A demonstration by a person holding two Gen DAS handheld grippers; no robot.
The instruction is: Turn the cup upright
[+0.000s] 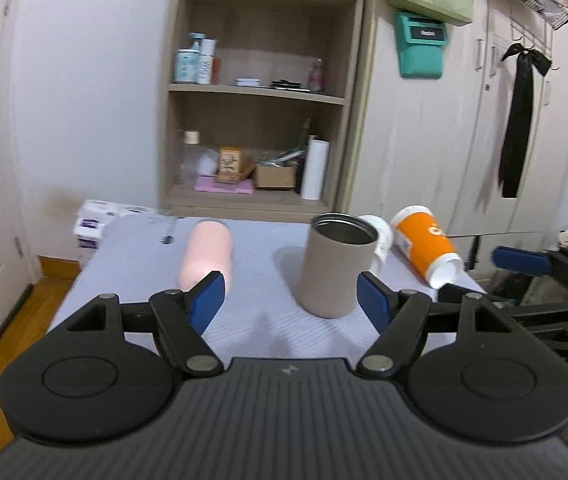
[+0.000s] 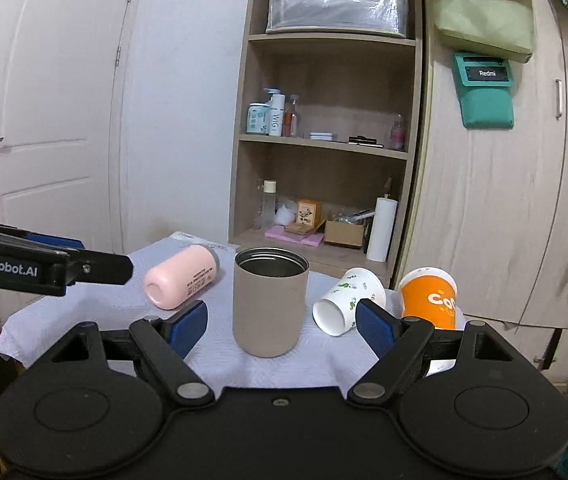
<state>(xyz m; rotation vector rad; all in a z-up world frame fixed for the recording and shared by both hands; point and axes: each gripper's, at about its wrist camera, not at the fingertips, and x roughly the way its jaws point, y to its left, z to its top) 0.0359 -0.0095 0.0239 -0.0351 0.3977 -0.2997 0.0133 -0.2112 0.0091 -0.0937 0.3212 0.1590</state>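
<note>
A taupe metal cup stands upright, mouth up, in the middle of the table. A pink cup lies on its side to its left. A white patterned paper cup lies on its side to the right, and an orange paper cup lies beyond it. My left gripper is open and empty, just in front of the taupe cup. My right gripper is open and empty, with the taupe cup between and beyond its fingertips.
The table has a pale grey cloth. A wooden shelf unit with bottles and boxes stands behind it, a wardrobe to the right, a door to the left. Each gripper shows in the other's view, at its side edge.
</note>
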